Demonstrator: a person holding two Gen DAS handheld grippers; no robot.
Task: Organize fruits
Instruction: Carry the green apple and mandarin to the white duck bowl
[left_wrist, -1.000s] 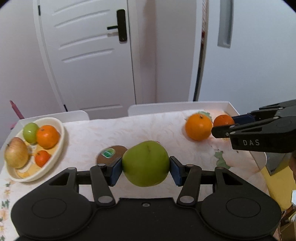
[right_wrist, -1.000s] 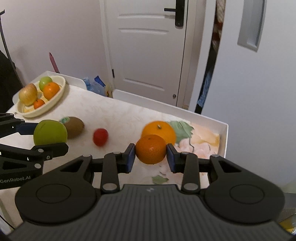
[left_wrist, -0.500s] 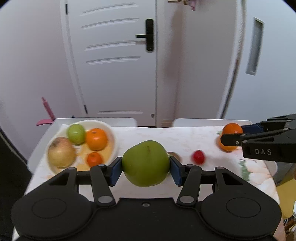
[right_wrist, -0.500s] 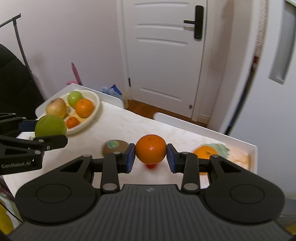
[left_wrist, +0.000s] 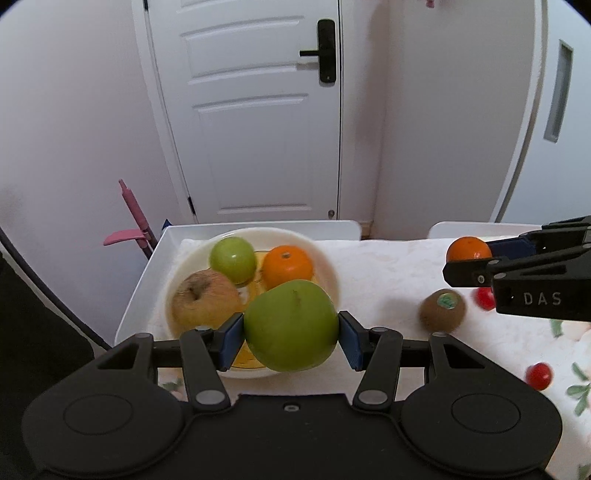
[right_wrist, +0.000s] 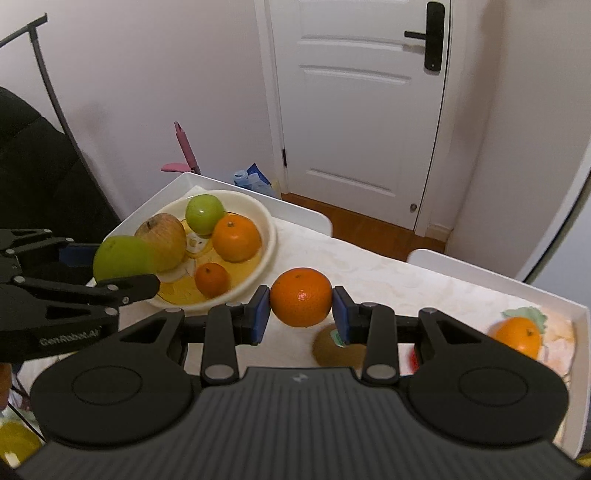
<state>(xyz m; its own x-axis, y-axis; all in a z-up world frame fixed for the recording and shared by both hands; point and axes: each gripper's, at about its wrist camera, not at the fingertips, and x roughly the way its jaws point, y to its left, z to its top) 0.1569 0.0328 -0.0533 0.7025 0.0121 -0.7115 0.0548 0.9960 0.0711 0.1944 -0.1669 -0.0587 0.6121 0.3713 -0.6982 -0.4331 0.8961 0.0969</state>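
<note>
Left hand-held gripper (left_wrist: 291, 334): blue pads are clamped on a large green apple (left_wrist: 291, 325), which is held in the air over the near rim of a cream round ceramic bowl (left_wrist: 330, 266). Right hand-held gripper (right_wrist: 301, 308): pads are pressed on a small orange mandarin (right_wrist: 301, 297), carried above the desk (right_wrist: 388, 273) just right of the bowl.

Inside the bowl are seen a yellow-brown russet apple (left_wrist: 205, 297), a smaller green apple (left_wrist: 232, 260), a round orange (left_wrist: 288, 266) and, in the right wrist view, a tiny mandarin (right_wrist: 212, 278).

On the desk's white patterned cloth, right of the bowl, a brown fuzzy kiwi with a green sticker (left_wrist: 442, 309) is lying. Two small red tomatoes (left_wrist: 539, 376) are placed further right, one partly hidden behind the right gripper. Another orange (right_wrist: 519, 336) is set near the far right end, on a leaf print.

Behind the desk a white panelled door with a black handle (left_wrist: 258, 110) is noted, with a pink plastic stick (left_wrist: 135, 221) against the wall at left.
</note>
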